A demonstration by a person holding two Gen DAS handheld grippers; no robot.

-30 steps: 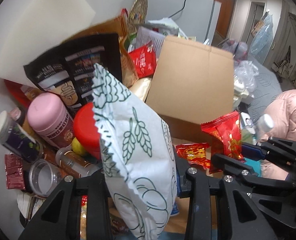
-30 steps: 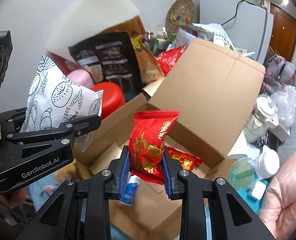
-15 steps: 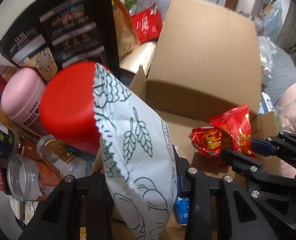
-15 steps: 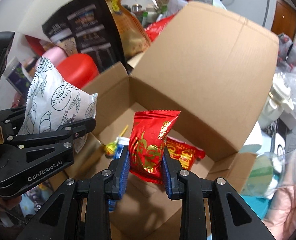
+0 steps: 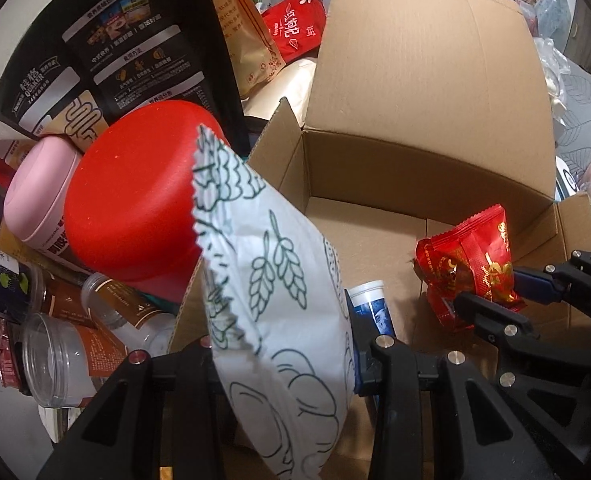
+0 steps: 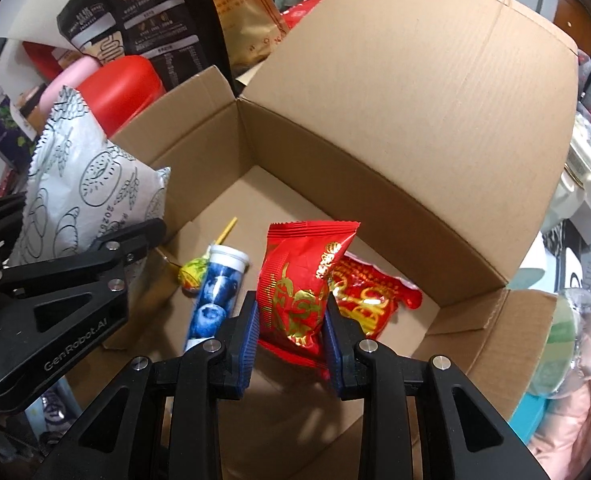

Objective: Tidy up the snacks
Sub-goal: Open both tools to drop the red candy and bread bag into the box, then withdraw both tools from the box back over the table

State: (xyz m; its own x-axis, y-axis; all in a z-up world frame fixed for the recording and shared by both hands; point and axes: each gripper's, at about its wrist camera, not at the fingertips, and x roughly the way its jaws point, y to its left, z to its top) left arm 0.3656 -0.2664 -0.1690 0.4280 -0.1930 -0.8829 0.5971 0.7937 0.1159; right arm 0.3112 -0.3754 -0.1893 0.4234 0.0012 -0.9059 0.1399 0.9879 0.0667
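Observation:
An open cardboard box (image 6: 395, 152) fills the middle of both views. My right gripper (image 6: 291, 320) is shut on a red and gold snack packet (image 6: 299, 284), held upright just over the box floor. On that floor lie a second red packet (image 6: 375, 292), a blue tube (image 6: 215, 296) and a lollipop (image 6: 193, 274). My left gripper (image 5: 283, 360) is shut on a white bag with green leaf drawings (image 5: 271, 288), above the box's (image 5: 415, 160) left wall. In the left wrist view the right gripper (image 5: 495, 292) holds its red packet (image 5: 471, 260) at the right.
Left of the box stand a red-lidded jar (image 5: 131, 200), a pink can (image 5: 35, 200), a tall black bag (image 5: 115, 48) and clear jars (image 5: 55, 360). The box's raised back flap (image 6: 435, 60) blocks the far side. A pink sleeve (image 6: 575, 420) is at the right.
Both grippers have sunk toward the box with their packets still held. The box's inside, with the tube and lollipop, has come into view.

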